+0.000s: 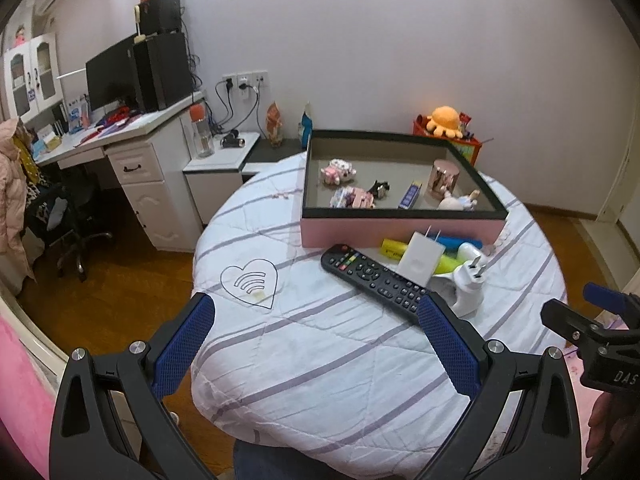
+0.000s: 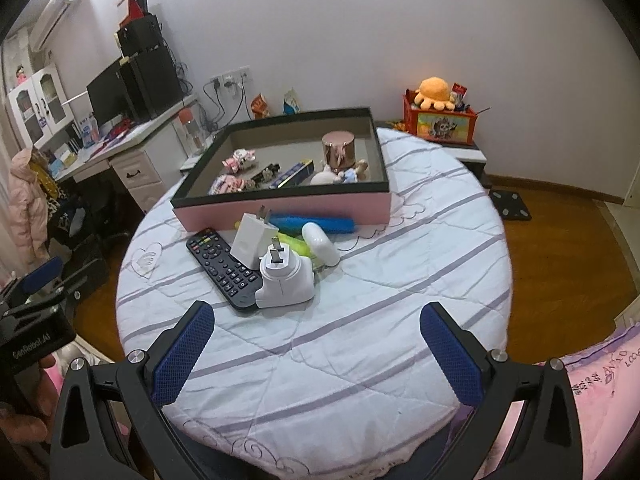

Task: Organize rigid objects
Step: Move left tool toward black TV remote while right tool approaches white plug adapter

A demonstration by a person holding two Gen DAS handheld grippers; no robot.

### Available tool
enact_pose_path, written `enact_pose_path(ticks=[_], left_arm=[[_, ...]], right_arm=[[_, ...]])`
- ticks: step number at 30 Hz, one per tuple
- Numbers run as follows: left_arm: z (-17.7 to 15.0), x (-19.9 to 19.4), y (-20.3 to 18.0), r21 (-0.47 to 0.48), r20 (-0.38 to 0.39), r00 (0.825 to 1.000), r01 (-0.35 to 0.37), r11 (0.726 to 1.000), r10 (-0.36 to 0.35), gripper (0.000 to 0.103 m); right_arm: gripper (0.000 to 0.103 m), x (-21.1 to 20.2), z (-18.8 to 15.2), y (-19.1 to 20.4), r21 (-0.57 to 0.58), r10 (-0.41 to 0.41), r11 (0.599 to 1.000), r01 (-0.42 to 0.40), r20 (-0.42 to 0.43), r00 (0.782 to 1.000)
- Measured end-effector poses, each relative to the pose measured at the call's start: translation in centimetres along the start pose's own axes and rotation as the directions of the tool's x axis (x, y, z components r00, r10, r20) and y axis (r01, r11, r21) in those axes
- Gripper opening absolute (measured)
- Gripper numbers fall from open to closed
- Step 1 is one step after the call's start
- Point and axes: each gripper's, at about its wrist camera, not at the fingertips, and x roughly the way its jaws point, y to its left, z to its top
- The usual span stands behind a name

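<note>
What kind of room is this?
Most likely a bedroom or home study: a desk with a monitor, a plush octopus on a toy box, and a quilt-covered round table holding a tray of trinkets.

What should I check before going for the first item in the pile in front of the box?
1. Left tool open, empty: ok.
2. Right tool open, empty: ok.
3. Pink box has free floor space: ok.
4. Remote free to lift: not ok, white adapter rests on its end.
5. Square charger stable: cannot tell, it leans among the pile.
6. Path to pile unobstructed: ok.
</note>
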Motion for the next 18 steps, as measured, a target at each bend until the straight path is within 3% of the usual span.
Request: enact_pose_path(ticks=[7,9,17,18], left_arm=[[0.3,3.3,-0.1,0.017,-0.022,1.0,-0.013,1.0,0.014,0.103],[0.4,4.3,-0.1,0.017,-0.04,0.999,-0.014,1.0,0.014,0.103],[0.4,7.4,0.1,0.015,-0.086,0.996,-0.011,1.0,0.013,0.103],[0.4,7.8,0.1,0.015,-0.091,0.996,-0.011,1.0,0.013,0.103]], right_arm=[[0.103,3.9,0.5,0.7,-0.005,-0.005,1.0,0.005,-0.048,0.999],[0.098,5.0,0.6,0.8,-0.005,-0.008,1.0,0.008,-0.063,0.998],[0.094,9.0,1.1,1.4,0.006,0.011,1.0,-0.01,-0.113,0.994],[0.09,9.3,1.1,1.4,0.007,0.011,1.0,-0.01,-0.114,0.993]])
